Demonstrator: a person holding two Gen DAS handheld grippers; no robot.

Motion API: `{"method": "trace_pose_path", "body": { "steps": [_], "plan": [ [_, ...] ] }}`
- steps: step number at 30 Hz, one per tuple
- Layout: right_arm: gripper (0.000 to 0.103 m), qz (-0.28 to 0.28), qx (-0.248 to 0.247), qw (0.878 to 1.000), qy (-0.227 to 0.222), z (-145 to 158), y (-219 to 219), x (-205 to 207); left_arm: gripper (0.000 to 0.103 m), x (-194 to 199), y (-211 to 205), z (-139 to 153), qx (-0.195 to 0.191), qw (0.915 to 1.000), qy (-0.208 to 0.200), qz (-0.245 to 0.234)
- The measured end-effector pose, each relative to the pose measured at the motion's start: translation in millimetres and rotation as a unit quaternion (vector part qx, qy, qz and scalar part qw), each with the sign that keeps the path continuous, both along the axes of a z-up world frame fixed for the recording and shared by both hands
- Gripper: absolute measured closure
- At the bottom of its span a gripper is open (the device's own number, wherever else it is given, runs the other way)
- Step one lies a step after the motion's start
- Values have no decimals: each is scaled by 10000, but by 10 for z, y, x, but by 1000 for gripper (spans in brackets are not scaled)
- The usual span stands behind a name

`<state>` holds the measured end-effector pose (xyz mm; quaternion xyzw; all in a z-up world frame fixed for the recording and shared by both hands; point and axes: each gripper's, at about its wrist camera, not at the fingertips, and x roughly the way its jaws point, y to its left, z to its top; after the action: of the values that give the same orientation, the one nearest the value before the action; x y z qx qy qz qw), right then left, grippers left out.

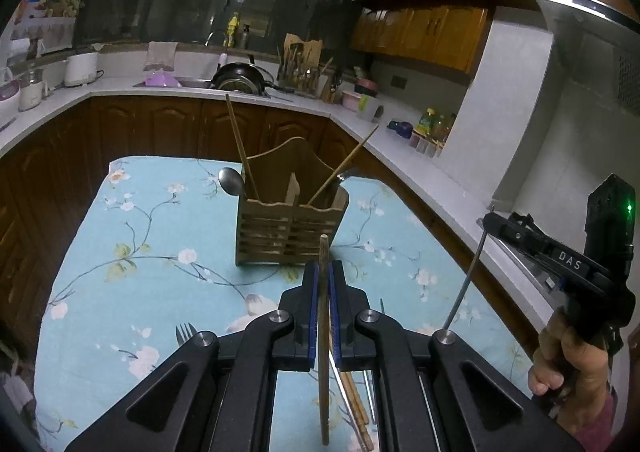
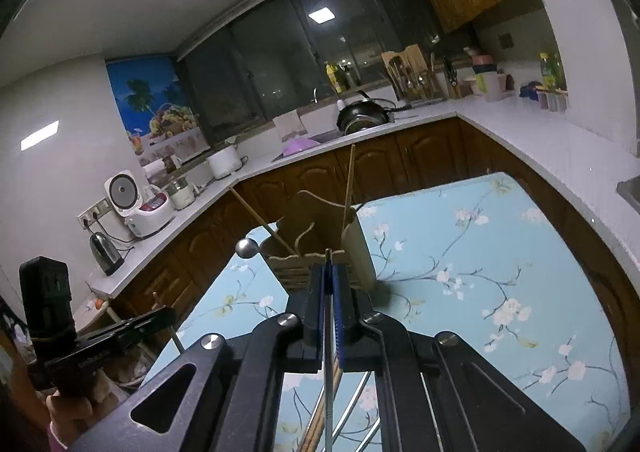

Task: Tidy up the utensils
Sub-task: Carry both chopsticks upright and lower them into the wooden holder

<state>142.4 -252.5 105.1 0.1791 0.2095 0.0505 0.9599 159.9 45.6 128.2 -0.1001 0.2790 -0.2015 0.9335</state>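
A slatted wooden utensil holder [image 1: 288, 224] stands on the blue floral tablecloth [image 1: 132, 236], with a metal spoon [image 1: 231, 181] and two wooden chopsticks [image 1: 240, 144] leaning in it. My left gripper [image 1: 323, 272] is shut on a wooden chopstick [image 1: 323, 332], held upright just in front of the holder. My right gripper [image 2: 328, 272] is shut on a thin metal utensil [image 2: 328, 372] and faces the holder [image 2: 360, 252]. From the left wrist view the right gripper [image 1: 490, 218] hangs at the right, the metal utensil [image 1: 464, 284] slanting down from it.
A fork [image 1: 185, 332] and several loose chopsticks and metal utensils [image 1: 356, 404] lie on the cloth under my grippers. A white counter [image 1: 400, 156] with brown cabinets wraps around the table; a sink with a pan [image 1: 240, 78] is at the back. Appliances [image 2: 140, 208] line the left counter.
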Motion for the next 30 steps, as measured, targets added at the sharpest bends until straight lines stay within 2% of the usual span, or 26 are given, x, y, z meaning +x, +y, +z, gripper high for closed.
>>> {"method": "trace_pose_path", "body": {
  "steps": [17,25,30],
  "plan": [
    [99,33,-39,9999,-112,39,20,115,100,219,125,65,-91,9995,-243,160],
    [99,-27,-45,9995,-327,206,-5,386,100,444,171,155,-90,9986,-454,244],
    [99,-125,-81,9983,-556,335,-16,608,100,612,177,286,-106,9964,-760,352]
  ]
}}
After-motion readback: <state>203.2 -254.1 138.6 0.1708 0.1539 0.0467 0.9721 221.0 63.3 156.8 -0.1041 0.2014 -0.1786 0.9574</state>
